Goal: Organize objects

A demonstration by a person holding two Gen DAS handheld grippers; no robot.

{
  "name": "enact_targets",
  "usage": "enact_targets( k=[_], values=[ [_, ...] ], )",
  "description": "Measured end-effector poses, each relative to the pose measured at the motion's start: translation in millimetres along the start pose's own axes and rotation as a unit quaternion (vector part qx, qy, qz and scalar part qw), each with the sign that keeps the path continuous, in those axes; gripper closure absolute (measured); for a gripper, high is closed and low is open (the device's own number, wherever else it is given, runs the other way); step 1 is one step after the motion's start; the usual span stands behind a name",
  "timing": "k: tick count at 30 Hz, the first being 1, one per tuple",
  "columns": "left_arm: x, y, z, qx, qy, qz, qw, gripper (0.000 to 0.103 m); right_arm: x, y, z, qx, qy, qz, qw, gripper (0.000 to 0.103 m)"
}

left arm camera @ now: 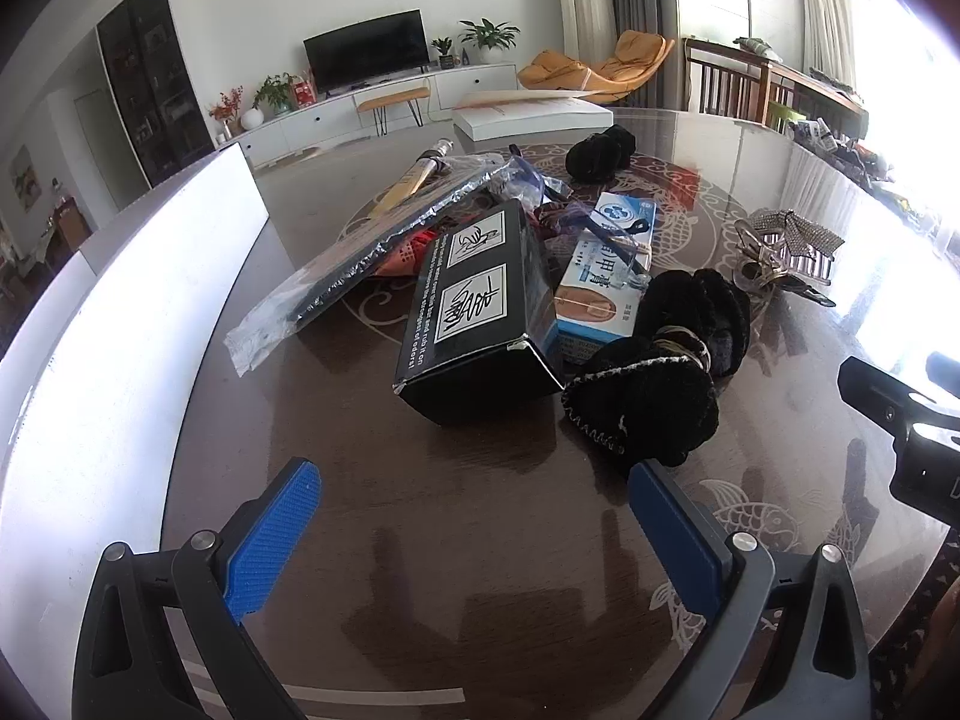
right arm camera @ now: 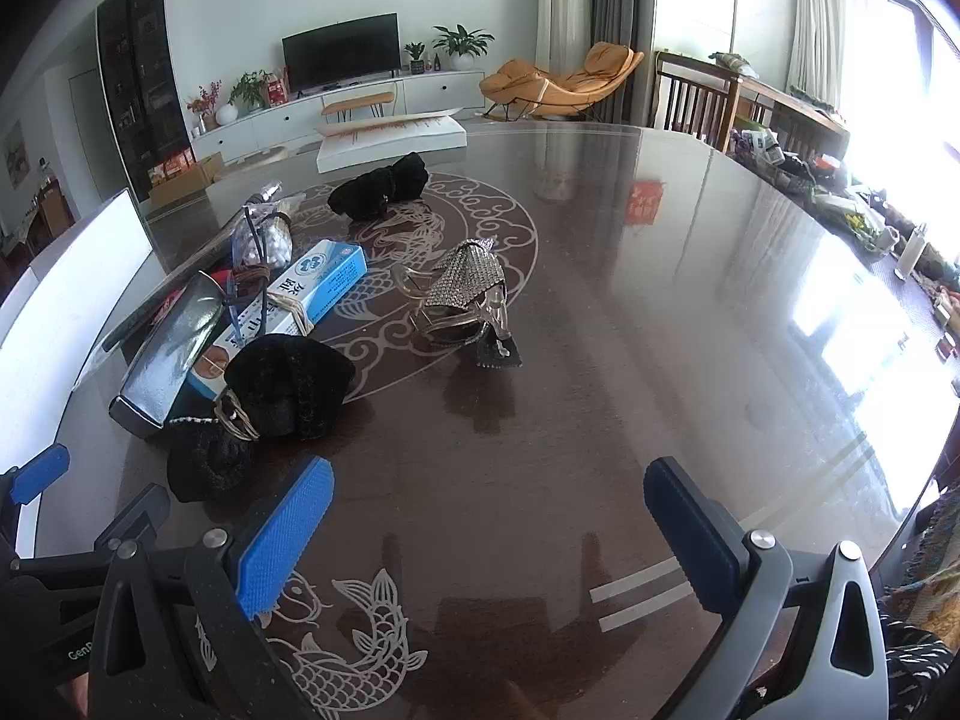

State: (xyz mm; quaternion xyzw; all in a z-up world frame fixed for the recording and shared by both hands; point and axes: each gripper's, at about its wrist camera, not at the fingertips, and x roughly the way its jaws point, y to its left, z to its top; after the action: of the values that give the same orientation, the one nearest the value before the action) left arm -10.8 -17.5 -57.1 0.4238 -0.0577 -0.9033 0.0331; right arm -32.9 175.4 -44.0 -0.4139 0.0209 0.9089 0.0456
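Both grippers hover empty over the dark desk, left gripper and right gripper with fingers released. The clutter, a black box, black pouch and rhinestone sandal, lies untouched mid-desk; sorting apparently begins with a reach forward.

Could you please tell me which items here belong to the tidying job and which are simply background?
To organize: black box, blue-and-white carton, black pouch, rhinestone sandal, foil packet.
Background: television, orange lounge chair, potted plant.
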Motion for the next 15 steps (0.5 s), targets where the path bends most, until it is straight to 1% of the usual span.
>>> enact_targets(
  k=[7,15],
  values=[
    [5,-1,-4,0.002,0.006,0.001,1.0,0.0,14,3,-1,-0.006,0.029,-0.006,1.0,0.0],
    [11,2,-3,0.0,0.019,0.002,0.9998,0.0,19,7,-1,-0.016,0.038,-0.011,0.999,0.0]
  ],
)
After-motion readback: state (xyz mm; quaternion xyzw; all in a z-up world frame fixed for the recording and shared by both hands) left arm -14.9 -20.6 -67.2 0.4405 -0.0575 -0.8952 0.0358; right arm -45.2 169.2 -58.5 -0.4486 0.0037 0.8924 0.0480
